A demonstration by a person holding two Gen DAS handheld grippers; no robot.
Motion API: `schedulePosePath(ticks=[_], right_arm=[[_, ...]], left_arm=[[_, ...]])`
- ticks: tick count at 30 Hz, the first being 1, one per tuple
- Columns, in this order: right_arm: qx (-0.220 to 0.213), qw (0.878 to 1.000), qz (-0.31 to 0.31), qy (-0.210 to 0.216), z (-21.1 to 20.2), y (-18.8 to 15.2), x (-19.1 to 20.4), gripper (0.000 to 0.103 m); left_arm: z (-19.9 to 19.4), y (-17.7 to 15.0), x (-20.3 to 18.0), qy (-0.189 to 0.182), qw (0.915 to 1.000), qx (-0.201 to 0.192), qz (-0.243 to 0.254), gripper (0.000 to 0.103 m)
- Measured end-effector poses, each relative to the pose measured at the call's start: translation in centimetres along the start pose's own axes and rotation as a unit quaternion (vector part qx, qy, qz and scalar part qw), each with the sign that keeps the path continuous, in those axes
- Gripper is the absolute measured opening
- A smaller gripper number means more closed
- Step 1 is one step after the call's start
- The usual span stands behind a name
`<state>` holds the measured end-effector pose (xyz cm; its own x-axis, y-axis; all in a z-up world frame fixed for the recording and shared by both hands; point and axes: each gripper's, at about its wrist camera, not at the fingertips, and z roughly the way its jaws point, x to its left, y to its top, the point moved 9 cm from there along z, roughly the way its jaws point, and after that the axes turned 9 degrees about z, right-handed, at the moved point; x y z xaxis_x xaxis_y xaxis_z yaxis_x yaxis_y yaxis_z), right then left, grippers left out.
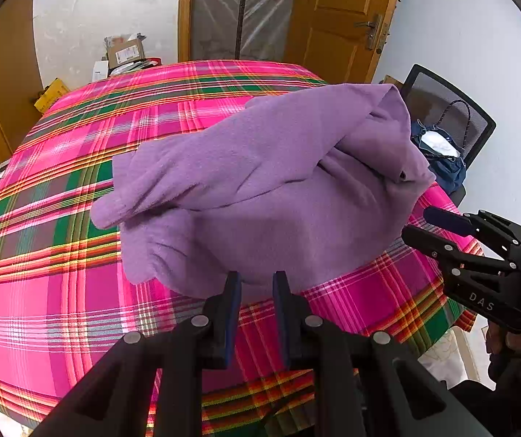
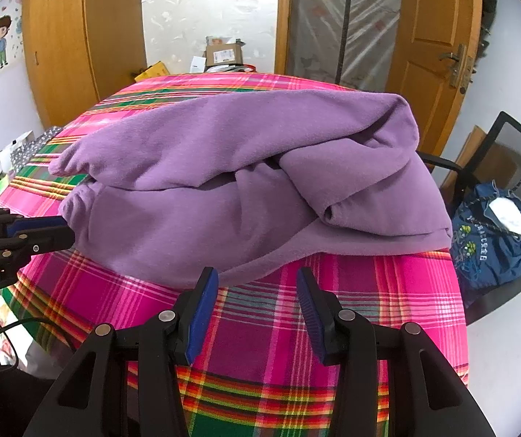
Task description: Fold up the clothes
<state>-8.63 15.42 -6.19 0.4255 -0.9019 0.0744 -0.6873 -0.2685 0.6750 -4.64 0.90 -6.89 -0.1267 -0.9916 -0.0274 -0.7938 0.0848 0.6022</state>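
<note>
A purple fleece garment [image 1: 260,189] [image 2: 245,182] lies bunched and loosely folded on a table under a pink plaid cloth [image 1: 60,291] [image 2: 387,291]. One sleeve sticks out toward the left. My left gripper [image 1: 256,278] [image 2: 65,227] hovers at the garment's near edge, its jaws a narrow gap apart, and no cloth is pinched between the pads. My right gripper [image 2: 256,275] [image 1: 415,224] is wide open just short of the garment's near hem, with only plaid cloth showing between its fingers. The two grippers sit at opposite ends of the near side.
A black mesh chair [image 2: 515,138] holding a blue bag [image 2: 489,240] stands right of the table. Cardboard boxes [image 1: 125,51] sit beyond the far edge, in front of a wooden door [image 1: 336,18]. Small items crowd a shelf [image 2: 2,160] on the left.
</note>
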Motion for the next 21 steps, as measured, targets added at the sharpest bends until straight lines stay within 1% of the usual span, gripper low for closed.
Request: schedulePosePath(ticks=[8, 13, 21], right_arm=[[-0.01, 1.0, 0.002, 0.005, -0.3, 0.5, 0.1, 0.047], [-0.008, 1.0, -0.001, 0.009, 0.0, 0.5, 0.3, 0.047], [-0.015, 1.0, -0.003, 0.017, 0.1, 1.0, 0.8, 0.047]], left_arm=[[-0.6, -0.1, 0.0, 0.0, 1.0, -0.002, 0.0, 0.018], [-0.2, -0.3, 0.2, -0.003, 0.9999, 0.006, -0.008, 0.018], [0.0, -0.1, 0.4, 0.003, 0.9999, 0.007, -0.012, 0.018]])
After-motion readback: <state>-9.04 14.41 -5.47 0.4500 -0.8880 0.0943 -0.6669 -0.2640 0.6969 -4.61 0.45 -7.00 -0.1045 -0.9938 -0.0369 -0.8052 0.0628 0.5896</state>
